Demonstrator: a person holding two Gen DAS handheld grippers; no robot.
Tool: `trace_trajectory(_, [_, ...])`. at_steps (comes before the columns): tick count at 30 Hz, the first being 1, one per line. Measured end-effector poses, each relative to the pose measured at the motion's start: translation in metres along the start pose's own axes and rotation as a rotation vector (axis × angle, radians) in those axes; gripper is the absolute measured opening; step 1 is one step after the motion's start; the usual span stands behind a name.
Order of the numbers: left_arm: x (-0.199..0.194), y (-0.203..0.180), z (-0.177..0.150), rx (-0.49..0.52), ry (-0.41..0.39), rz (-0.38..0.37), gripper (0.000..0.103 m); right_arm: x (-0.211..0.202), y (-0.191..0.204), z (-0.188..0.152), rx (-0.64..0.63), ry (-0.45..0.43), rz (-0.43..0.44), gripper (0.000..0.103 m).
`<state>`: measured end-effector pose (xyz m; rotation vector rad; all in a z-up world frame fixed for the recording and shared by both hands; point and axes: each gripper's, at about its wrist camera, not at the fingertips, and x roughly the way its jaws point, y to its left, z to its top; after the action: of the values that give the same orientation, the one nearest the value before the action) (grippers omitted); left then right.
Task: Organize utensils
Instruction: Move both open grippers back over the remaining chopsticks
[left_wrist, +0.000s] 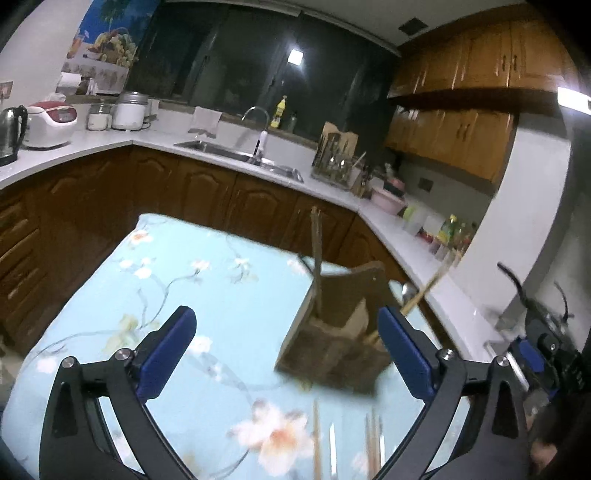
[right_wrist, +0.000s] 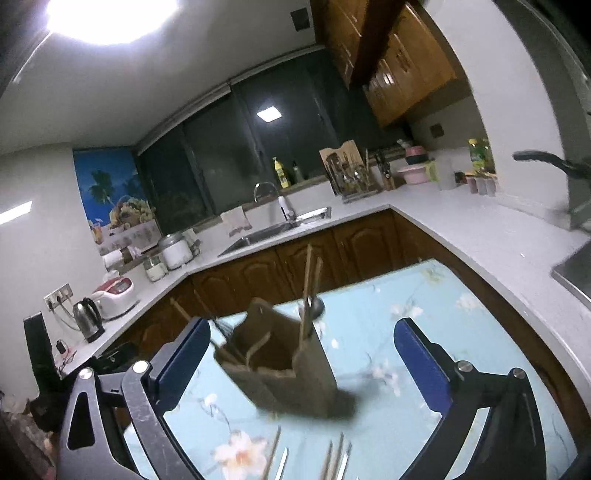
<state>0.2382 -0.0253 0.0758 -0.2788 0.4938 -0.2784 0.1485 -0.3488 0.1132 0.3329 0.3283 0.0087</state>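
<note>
The brown wooden utensil holder (left_wrist: 332, 343) keeps several wooden chopsticks (left_wrist: 317, 254) upright; left gripper (left_wrist: 288, 354) and right gripper (right_wrist: 303, 363) both stand wide open, empty.

Two wrist fisheyes, both low over the table (left_wrist: 221, 295), facing the kitchen counter.
Both share the utensil holder (left_wrist: 332, 354) (right_wrist: 288, 373) near the table's far edge, close in.

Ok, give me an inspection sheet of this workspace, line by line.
Surface: table under a blue floral cloth.
Job's things: wooden utensil holder upright on the cloth, chopsticks standing in it; loose chopsticks and cutlery lying at the near edge.
Clutter: nothing seen on the table.
Grippers: left gripper open, empty; right gripper open, empty.
Cables: black cable at the right.
Surroundings: kitchen counter, sink, kettle.
</note>
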Motion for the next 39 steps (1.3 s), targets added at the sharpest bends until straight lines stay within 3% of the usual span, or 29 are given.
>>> trace_trajectory(11, [-0.049,0.032,-0.072,0.009,0.064,0.077,0.100,-0.045,-0.031,-0.068,0.063,0.115,-0.080,0.101])
trace_trajectory(22, [-0.037,0.039,-0.104,-0.007,0.180,0.088,0.100,-0.048,-0.033,-0.112,0.005,0.230,-0.146,0.101])
trace_trajectory(32, [-0.018,0.017,-0.113,0.060,0.262,0.041,0.099,-0.030,-0.032,-0.120,-0.008,0.285,-0.137,0.100])
trace_trajectory(34, [-0.011,0.014,-0.111,0.068,0.282,0.030,0.097,-0.023,-0.033,-0.118,-0.004,0.301,-0.134,0.094])
trace_trajectory(39, [0.019,0.006,-0.111,0.098,0.358,0.038,0.081,0.004,-0.033,-0.120,0.001,0.379,-0.113,0.062])
